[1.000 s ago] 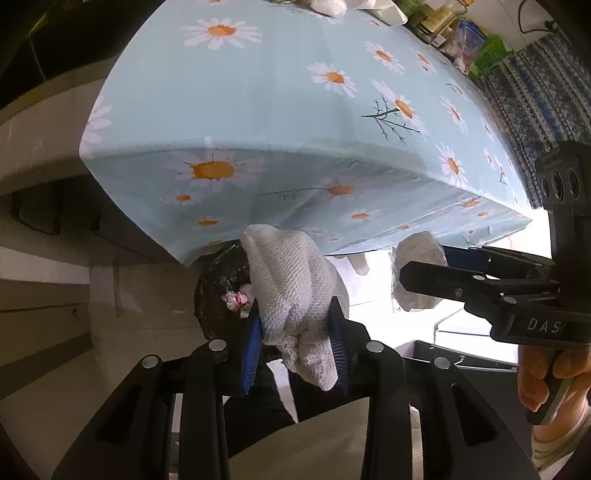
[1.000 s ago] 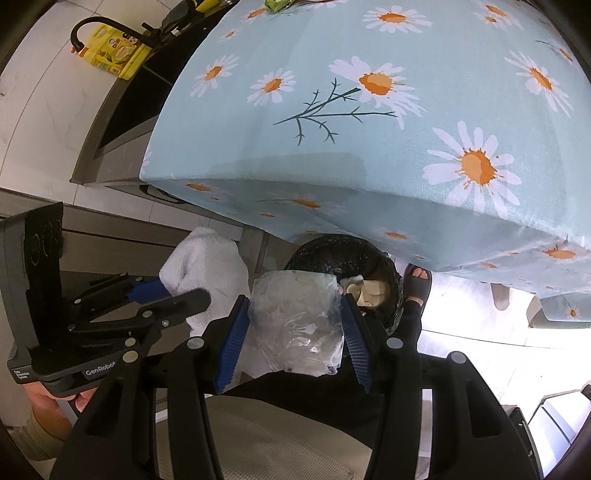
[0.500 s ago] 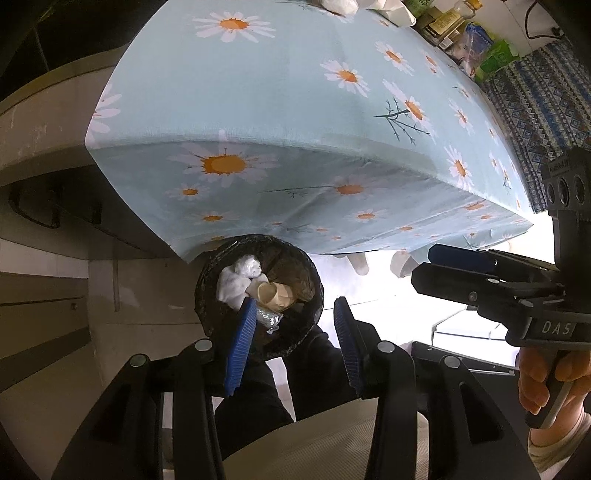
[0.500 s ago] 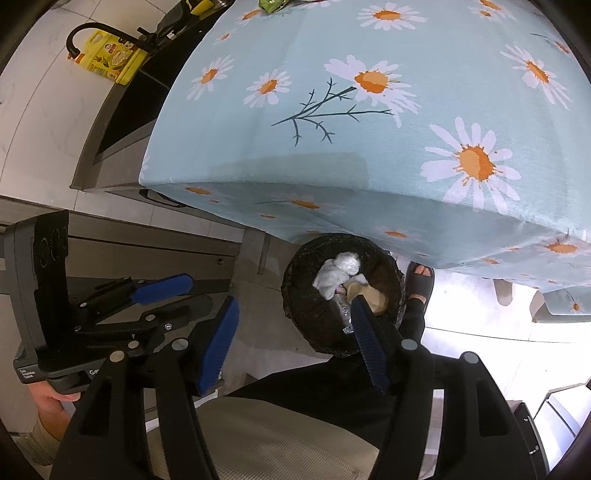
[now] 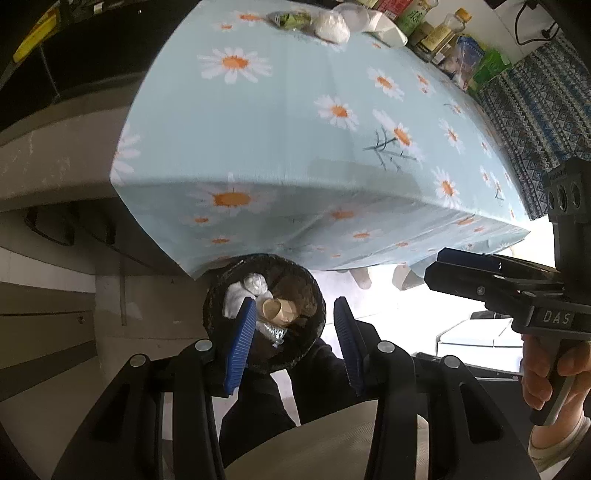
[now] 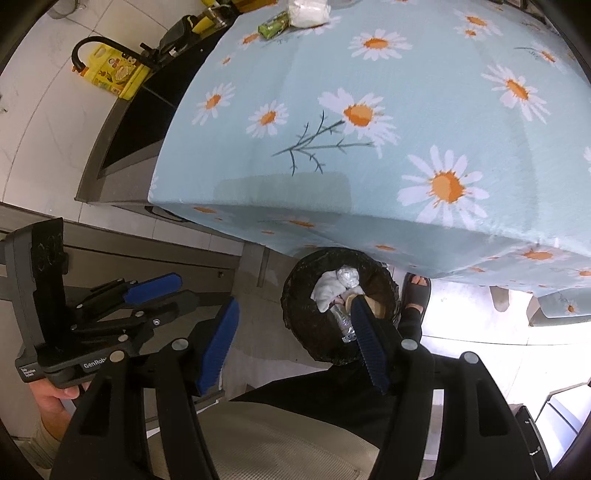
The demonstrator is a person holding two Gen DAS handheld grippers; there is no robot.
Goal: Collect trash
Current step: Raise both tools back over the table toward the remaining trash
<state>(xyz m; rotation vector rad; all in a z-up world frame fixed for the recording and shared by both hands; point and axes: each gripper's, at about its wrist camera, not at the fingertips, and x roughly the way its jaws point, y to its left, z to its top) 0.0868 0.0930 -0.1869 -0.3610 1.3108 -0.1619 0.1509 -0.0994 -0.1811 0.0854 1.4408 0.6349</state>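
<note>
I am looking down past the near edge of a table draped in a light blue daisy-print tablecloth point(image 5: 295, 140). On the floor just below that edge stands a round black-lined trash bin point(image 5: 264, 314), partly tucked under the hanging cloth. Inside it lie a crumpled white tissue point(image 5: 240, 295), a tan paper cup point(image 5: 279, 309) on its side, and a crushed clear plastic wrapper point(image 6: 341, 319).

My left gripper point(image 5: 295, 332) hovers above the bin with its blue-padded fingers spread apart and nothing between them. My right gripper point(image 6: 295, 339) hangs just beside it, above the bin's left rim as its own camera sees it, fingers also wide apart and holding nothing.

At the table's far edge more items rest on the cloth: a green snack packet point(image 6: 272, 25) and a white bag point(image 6: 308, 13) touching it. Bottles and cartons point(image 5: 436, 35) crowd the far right corner. A yellow jug point(image 6: 112, 72) sits on the counter beyond the table's left edge.
</note>
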